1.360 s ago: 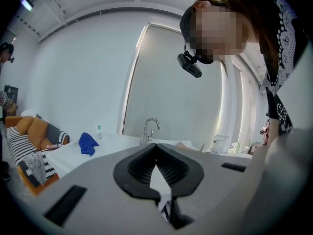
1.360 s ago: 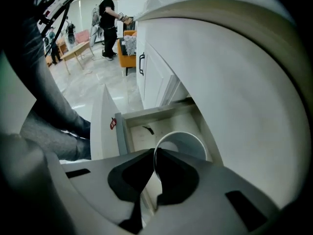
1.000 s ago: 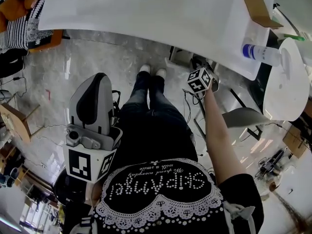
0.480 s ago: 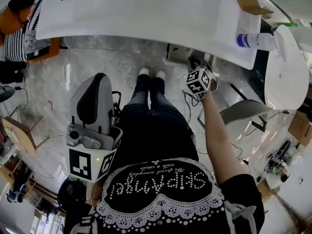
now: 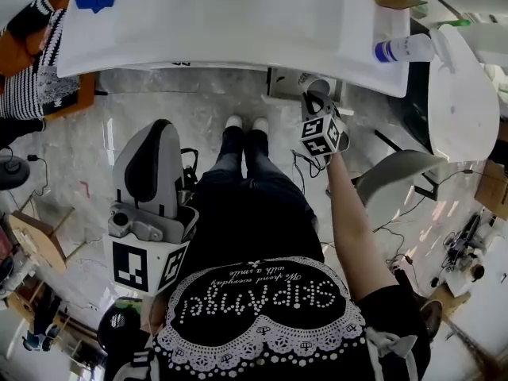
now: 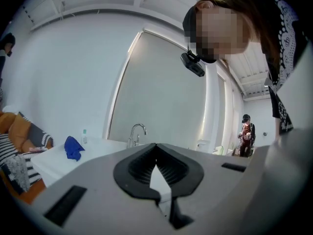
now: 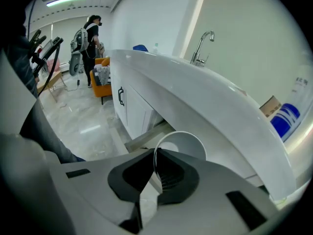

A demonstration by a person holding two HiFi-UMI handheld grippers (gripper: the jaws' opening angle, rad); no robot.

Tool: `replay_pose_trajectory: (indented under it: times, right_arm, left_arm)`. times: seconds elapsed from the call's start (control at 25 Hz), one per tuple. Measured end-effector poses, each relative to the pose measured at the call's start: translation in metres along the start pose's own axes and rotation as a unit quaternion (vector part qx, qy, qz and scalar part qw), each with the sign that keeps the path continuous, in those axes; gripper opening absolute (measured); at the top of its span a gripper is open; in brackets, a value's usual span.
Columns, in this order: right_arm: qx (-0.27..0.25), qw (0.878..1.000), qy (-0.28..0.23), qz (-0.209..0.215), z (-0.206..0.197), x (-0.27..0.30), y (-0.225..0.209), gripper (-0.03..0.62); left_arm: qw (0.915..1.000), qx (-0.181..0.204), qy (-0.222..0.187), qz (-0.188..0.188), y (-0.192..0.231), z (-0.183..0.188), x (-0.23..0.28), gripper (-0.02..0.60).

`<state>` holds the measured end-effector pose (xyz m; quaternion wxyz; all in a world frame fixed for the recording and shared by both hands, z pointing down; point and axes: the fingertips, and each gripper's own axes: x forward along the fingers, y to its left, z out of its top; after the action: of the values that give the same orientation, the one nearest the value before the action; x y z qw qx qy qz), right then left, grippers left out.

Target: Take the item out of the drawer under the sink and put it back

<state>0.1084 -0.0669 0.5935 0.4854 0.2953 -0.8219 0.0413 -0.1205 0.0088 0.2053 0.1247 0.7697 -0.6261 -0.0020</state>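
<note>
White cup point(image 7: 183, 143) pinched in right hand-held gripper point(image 7: 155, 152) below sink point(image 5: 238, 30); left hand-held gripper point(image 6: 156, 147) closed; marble floor point(image 5: 198, 101)

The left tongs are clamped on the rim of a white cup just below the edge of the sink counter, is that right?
Wrong side: it is the right tongs that are clamped on the rim of the white cup just below the edge of the sink counter, as the right gripper view shows. The left tongs hold nothing.

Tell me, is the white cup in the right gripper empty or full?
Empty. The right gripper pinches the white cup by its rim, and its inside shows only bare white walls.
</note>
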Motion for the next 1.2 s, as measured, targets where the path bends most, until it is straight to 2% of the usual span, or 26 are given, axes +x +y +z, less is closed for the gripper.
replay_pose_trajectory:
  times: [0.36, 0.64, 0.8, 0.96, 1.2]
  right_arm:
    - [0.083, 0.996, -0.028, -0.032, 0.005, -0.037, -0.003, 0.025]
    - [0.153, 0.984, -0.074, -0.059, 0.022, -0.076, -0.006, 0.025]
    - [0.188, 0.974, -0.106, -0.067, 0.036, -0.1, -0.008, 0.025]
    - [0.22, 0.96, -0.147, -0.093, 0.052, -0.135, -0.018, 0.025]
    - [0.235, 0.944, -0.199, -0.116, 0.078, -0.185, -0.029, 0.025]
  left_arm:
    - [0.999, -0.009, -0.003, -0.044, -0.013, -0.003, -0.001, 0.005]
    - [0.9974, -0.011, -0.012, -0.07, -0.02, 0.0, -0.002, 0.005]
    - [0.9969, -0.012, -0.02, -0.075, -0.021, 0.004, 0.0, 0.005]
    - [0.9965, -0.012, -0.034, -0.076, -0.018, 0.012, 0.002, 0.004]
    - [0.9952, -0.01, -0.047, -0.085, -0.018, 0.019, 0.004, 0.005]
